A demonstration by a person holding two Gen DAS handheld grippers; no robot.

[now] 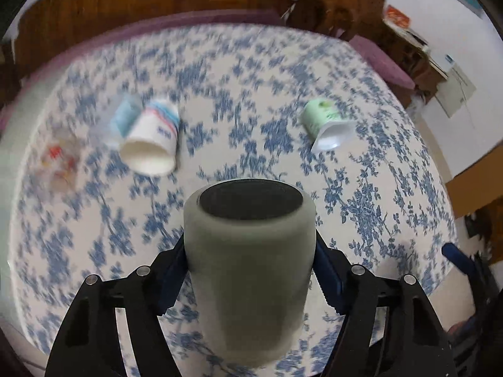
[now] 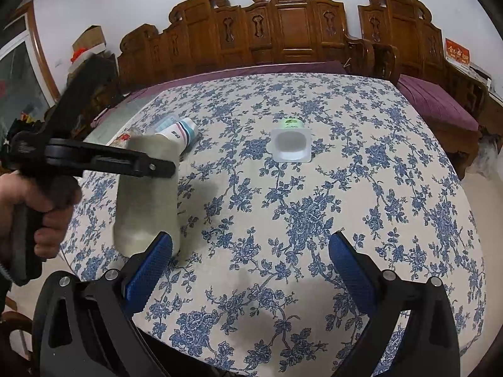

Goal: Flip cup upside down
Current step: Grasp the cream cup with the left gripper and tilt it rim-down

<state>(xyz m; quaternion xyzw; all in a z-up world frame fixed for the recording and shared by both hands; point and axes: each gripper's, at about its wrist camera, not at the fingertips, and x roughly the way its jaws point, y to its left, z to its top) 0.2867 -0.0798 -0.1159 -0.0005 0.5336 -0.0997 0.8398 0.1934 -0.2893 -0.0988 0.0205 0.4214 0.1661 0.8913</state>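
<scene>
My left gripper (image 1: pixel 250 270) is shut on a grey-green cup (image 1: pixel 250 270), its dark opening facing away from the camera. In the right wrist view the cup (image 2: pixel 146 201) hangs above the table's left side, held by the left gripper (image 2: pixel 157 166), tilted with its wider end down. My right gripper (image 2: pixel 250 270) is open and empty, low over the near middle of the flowered tablecloth (image 2: pixel 314 204); its blue pads (image 2: pixel 151 270) stand wide apart.
A white cup with red and blue stripes (image 1: pixel 154 138) lies on its side, also in the right wrist view (image 2: pixel 180 135). A green yoghurt pot (image 1: pixel 327 122) lies on its side mid-table (image 2: pixel 290 141). Clear plastic items (image 1: pixel 63 157) lie far left. Carved wooden chairs (image 2: pixel 289 22) stand behind.
</scene>
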